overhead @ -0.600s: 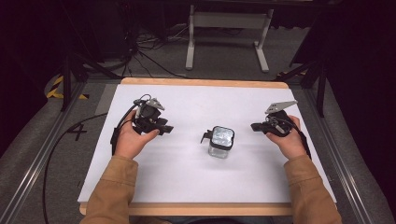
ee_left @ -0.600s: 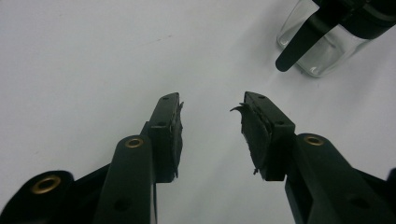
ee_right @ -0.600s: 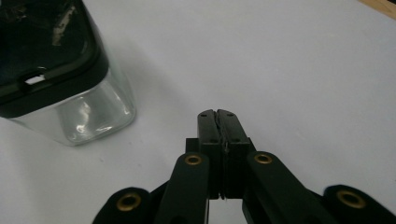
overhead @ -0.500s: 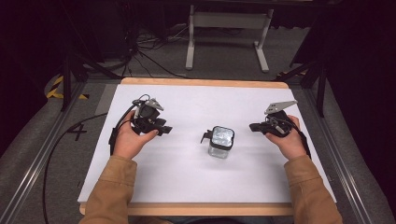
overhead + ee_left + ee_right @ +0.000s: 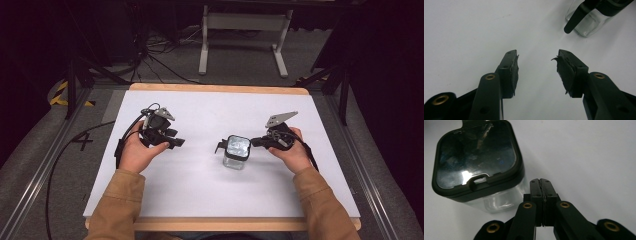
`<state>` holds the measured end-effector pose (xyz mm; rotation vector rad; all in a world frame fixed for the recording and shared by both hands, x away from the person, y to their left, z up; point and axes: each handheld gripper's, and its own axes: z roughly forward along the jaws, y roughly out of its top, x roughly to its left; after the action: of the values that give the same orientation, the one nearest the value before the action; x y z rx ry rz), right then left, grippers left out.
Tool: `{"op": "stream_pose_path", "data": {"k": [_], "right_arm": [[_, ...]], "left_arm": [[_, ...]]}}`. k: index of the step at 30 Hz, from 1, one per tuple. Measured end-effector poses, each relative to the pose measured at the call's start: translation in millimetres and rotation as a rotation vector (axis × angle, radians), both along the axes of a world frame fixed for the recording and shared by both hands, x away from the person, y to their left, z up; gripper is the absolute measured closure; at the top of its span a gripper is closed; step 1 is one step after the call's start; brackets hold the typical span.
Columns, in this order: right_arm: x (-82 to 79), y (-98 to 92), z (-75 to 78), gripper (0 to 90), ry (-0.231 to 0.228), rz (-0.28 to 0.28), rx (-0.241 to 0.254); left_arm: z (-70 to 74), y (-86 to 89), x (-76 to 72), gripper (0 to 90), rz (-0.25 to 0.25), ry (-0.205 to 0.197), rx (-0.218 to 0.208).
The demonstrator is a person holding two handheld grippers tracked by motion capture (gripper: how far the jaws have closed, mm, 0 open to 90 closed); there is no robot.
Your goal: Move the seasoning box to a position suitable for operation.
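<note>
Clear square glass jar with black clip lid (image 5: 236, 151) stands mid-table; right tool (image 5: 540, 182), jaws closed and empty beside its wall, could nudge it over, while left tool (image 5: 537, 67) gapes well apart.

One lidded jar (image 5: 236, 151), two grippers, one table (image 5: 200, 195)

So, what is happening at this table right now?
A person holds a gripper in each hand over a white table. The right gripper, jaws shut with nothing between them, sits right beside a clear square jar with a black lid; whether it touches the jar is unclear. The left gripper is open and empty, well apart from the jar.
</note>
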<state>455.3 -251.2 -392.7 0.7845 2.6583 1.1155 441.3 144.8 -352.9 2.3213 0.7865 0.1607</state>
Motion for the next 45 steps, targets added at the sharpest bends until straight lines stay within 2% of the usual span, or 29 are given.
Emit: {"op": "stream_pose_path", "data": {"k": [2, 7, 10, 19, 36, 39, 43, 45], "right_arm": [[0.7, 6.4, -3.8, 90.0, -0.004, 0.014, -0.004], [5.6, 7.2, -9.8, 90.0, 0.009, 0.029, 0.002], [7.2, 11.6, -15.8, 90.0, 0.005, 0.034, -0.032], [5.5, 11.3, -16.4, 90.0, 0.032, 0.049, -0.033], [-25.7, 22.5, -16.4, 90.0, 0.091, 0.153, -0.107], [-31.2, 27.7, -19.4, 90.0, 0.104, 0.183, -0.133], [-36.7, 35.2, -22.3, 90.0, 0.133, 0.216, -0.142], [-38.1, 38.0, -23.5, 90.0, 0.13, 0.235, -0.153]], "left_arm": [[-1.1, -1.0, -0.4, 51.4, -0.002, -0.002, 0.006], [-3.0, -3.6, -1.3, 50.8, -0.008, 0.0, 0.012], [-2.9, -3.2, -1.6, 50.4, -0.008, -0.007, 0.017], [-2.9, -3.9, -1.1, 50.1, -0.007, -0.002, 0.011], [-1.2, -18.4, 7.8, 49.7, -0.052, -0.002, 0.013], [-1.6, -21.3, 8.8, 49.6, -0.056, -0.003, 0.014], [-0.9, -22.7, 9.5, 49.7, -0.061, 0.002, 0.012], [-1.2, -22.8, 9.5, 49.7, -0.059, -0.001, 0.007]]}}
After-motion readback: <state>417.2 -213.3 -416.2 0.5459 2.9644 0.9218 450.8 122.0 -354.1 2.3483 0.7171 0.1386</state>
